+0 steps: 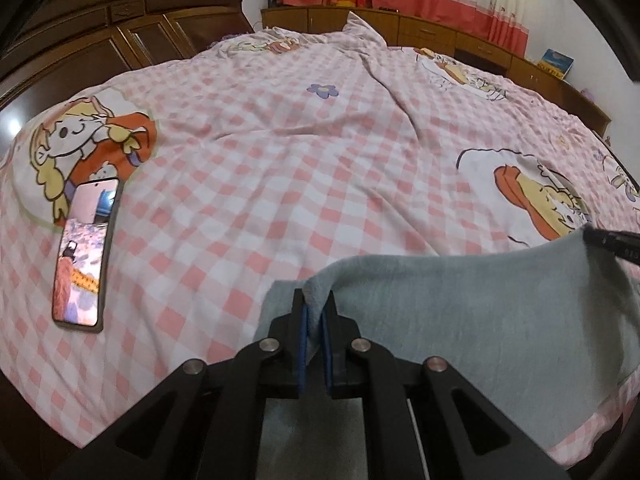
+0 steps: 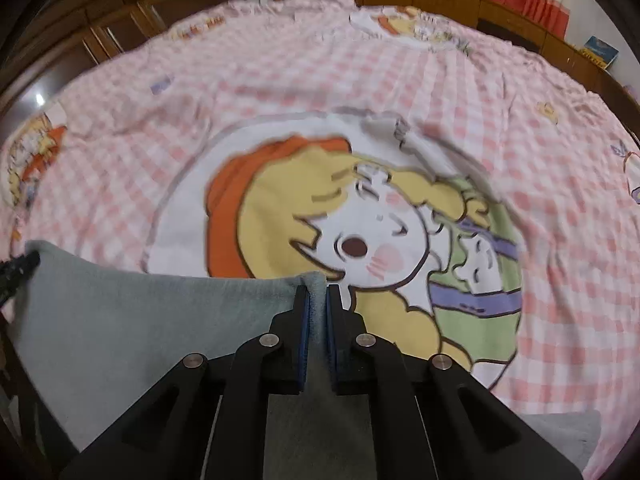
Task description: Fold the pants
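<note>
The grey pants [image 1: 472, 320] hang stretched between my two grippers above the near edge of the bed. My left gripper [image 1: 315, 300] is shut on the pants' left corner, cloth bunched between its blue pads. My right gripper [image 2: 317, 296] is shut on the pants' [image 2: 140, 320] right corner. The right gripper's tip shows at the right edge of the left wrist view [image 1: 612, 242]. The left gripper's tip shows at the left edge of the right wrist view [image 2: 20, 268]. The lower part of the pants is hidden below the grippers.
The bed is covered by a pink checked sheet [image 1: 280, 152] with cartoon prints. A phone [image 1: 86, 254] with a lit screen lies on the sheet to the left. A dark wooden headboard [image 1: 100, 32] stands at the far left, low wooden cabinets [image 1: 440, 32] and curtains behind.
</note>
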{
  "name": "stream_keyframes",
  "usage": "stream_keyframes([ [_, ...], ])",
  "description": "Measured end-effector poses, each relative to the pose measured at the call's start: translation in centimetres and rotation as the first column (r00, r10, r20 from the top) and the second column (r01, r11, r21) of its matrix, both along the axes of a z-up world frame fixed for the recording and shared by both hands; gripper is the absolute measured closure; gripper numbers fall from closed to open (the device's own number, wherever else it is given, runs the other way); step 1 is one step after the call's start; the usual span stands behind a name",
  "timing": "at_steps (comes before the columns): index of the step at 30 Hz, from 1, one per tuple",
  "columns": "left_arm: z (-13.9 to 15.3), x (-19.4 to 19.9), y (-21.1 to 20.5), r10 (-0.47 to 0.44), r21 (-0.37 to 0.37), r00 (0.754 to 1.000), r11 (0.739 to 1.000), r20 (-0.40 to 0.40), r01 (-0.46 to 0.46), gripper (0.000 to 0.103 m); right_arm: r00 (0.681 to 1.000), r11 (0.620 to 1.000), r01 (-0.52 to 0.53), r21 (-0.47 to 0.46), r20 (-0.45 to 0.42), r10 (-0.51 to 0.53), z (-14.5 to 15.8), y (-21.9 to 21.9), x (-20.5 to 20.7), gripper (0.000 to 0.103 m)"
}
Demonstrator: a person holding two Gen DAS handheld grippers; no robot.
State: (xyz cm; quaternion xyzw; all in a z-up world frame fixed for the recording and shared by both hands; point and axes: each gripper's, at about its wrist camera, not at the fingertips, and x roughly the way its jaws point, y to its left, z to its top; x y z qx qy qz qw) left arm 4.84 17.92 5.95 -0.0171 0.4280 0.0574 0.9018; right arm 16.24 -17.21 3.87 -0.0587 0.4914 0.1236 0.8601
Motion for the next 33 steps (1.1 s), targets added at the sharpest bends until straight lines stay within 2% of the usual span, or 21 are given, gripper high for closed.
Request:
stream_keyframes([
  [3,-1.6,1.4,0.2,0.0,-0.002,0.999,1.0,-0.037,0.0,0.097,1.0,0.999,0.002,-0.045,0.001,-0.002,-1.8,0.6,0.4,0.095],
  [6,-2.5,1.8,0.3,-0.013,0.017,1.0,1.0,-0.023,0.013,0.092,0.999,0.998,0.033,-0.05,0.016,-0.033,-2.2,0.8,0.4,0.094],
  [13,-0.7,0.8,1.6,-0.002,-0.01,1.0,1.0,-0.014,0.002,0.081,0.997,0.997,0.073,-0.034,0.044,-0.071,-0.5,0.7,-0.9,0.085],
  [16,0.3,-0.3,2.3,0.008,-0.021,1.0,1.0,-0.006,-0.008,0.072,0.996,0.998,0.058,-0.012,0.071,-0.057,0.9,1.1,-2.5,0.076],
  [19,1.1,-2.1,2.7,0.004,-0.038,1.0,0.999,0.0,-0.004,0.07,0.993,0.999,0.037,-0.001,0.109,-0.037,2.6,1.4,-4.6,0.074],
  [23,1.7,-5.3,2.9,0.013,-0.073,1.0,0.997,0.016,-0.012,0.057,0.993,0.999,-0.007,0.052,0.118,0.001,4.3,1.7,-7.7,0.071],
  [24,1.8,-6.0,2.9,0.015,-0.08,1.0,0.997,0.019,-0.013,0.057,0.993,0.998,-0.02,0.063,0.116,0.012,4.5,1.8,-8.6,0.069],
  [27,1.9,-8.2,2.8,0.016,-0.1,1.0,0.995,0.024,-0.013,0.054,0.995,0.997,-0.043,0.071,0.097,0.036,4.5,2.2,-10.7,0.067],
  [33,0.9,-11.2,2.2,0.006,-0.118,1.0,0.993,-0.007,-0.007,0.043,0.999,0.997,-0.049,0.065,0.02,0.047,2.8,2.7,-14.4,0.067],
])
